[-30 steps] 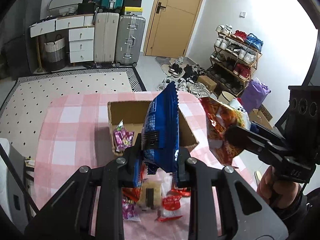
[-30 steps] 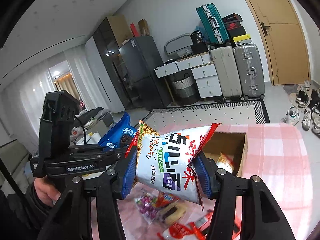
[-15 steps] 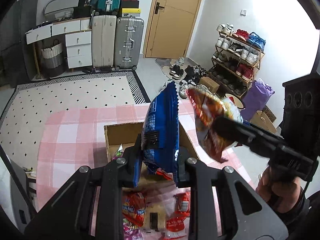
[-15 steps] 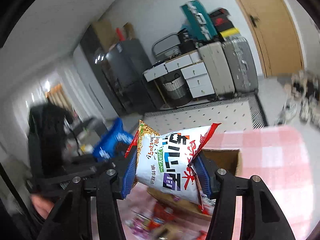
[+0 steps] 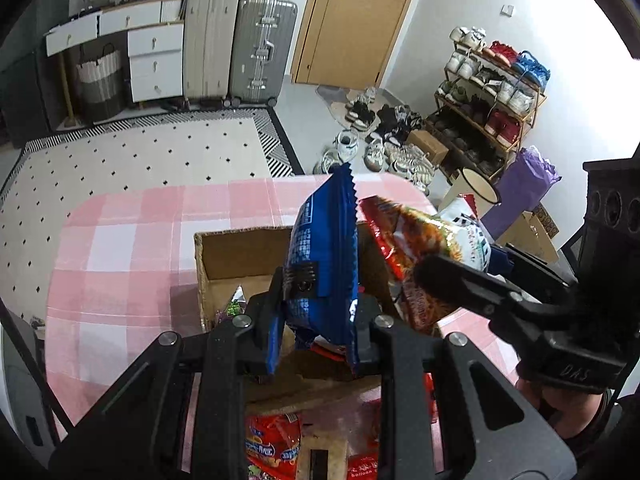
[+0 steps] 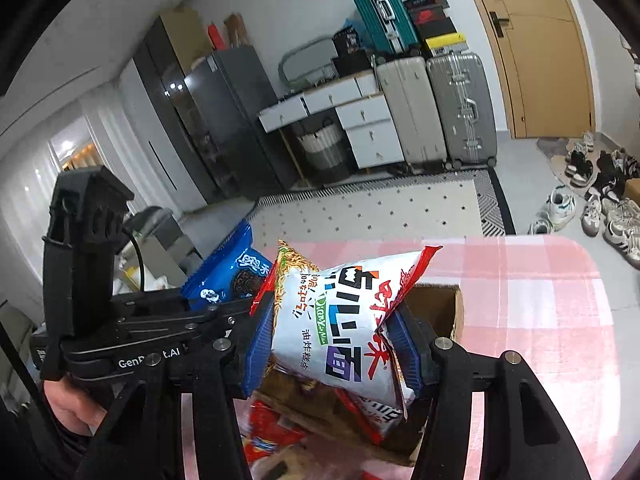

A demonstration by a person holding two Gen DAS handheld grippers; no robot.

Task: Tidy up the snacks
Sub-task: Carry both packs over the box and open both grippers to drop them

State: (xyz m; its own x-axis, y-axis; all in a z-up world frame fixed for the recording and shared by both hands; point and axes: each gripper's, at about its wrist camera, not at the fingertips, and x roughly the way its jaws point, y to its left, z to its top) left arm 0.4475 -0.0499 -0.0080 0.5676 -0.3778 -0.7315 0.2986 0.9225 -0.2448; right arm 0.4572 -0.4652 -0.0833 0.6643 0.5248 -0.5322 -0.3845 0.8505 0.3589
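Left to right: the left gripper (image 5: 316, 316) is clamped on the lower edge of a blue cookie packet (image 5: 324, 256), held upright above the open cardboard box (image 5: 240, 248) on the pink checked tablecloth (image 5: 120, 240); the right gripper (image 6: 334, 354) is clamped across the middle of a white-and-red noodle packet (image 6: 340, 320), also over the box. Both packets are judged light, soft and crinkly, with slippery film and crushable contents. A moderate pinch near a sealed seam or across the flat body should therefore suit them best.
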